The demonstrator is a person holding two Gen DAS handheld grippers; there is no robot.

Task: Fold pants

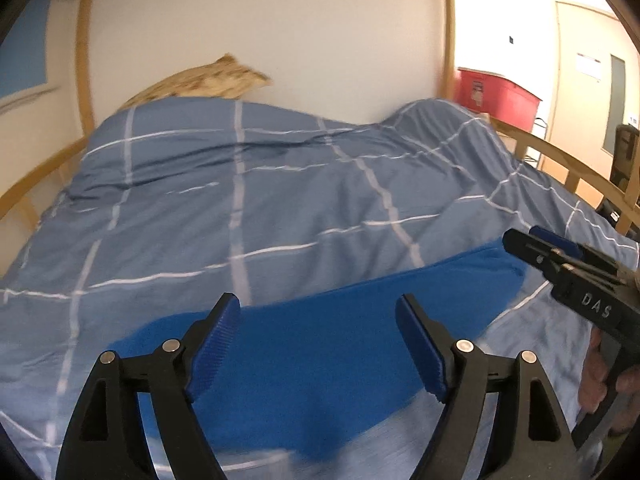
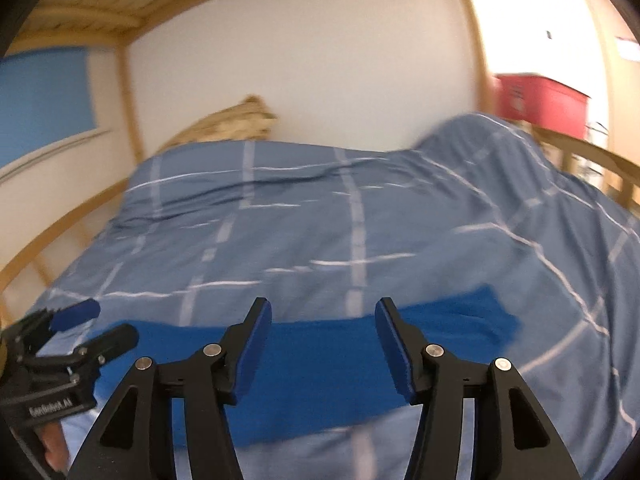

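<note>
While your left jaws point(image 1: 318, 344) and right jaws point(image 2: 323, 350) both stand released and empty, the pants point(image 1: 340, 320) lie below them on the bed point(image 1: 200, 200), long axis left to right across the lower frame. Neither hand is clearly nearer. Blur hides the folds and edges; the near hem is cut off.

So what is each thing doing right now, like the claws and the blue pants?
Left claw: open, nothing in it, above the pants.
Right claw: open, nothing in it, above the pants.
Blue pants: lying flat on the duvet in a long strip, not held.
Checked duvet: spread over the bed, rumpled, humped at the far right.
Pillow: at the wall, partly behind the duvet.
</note>
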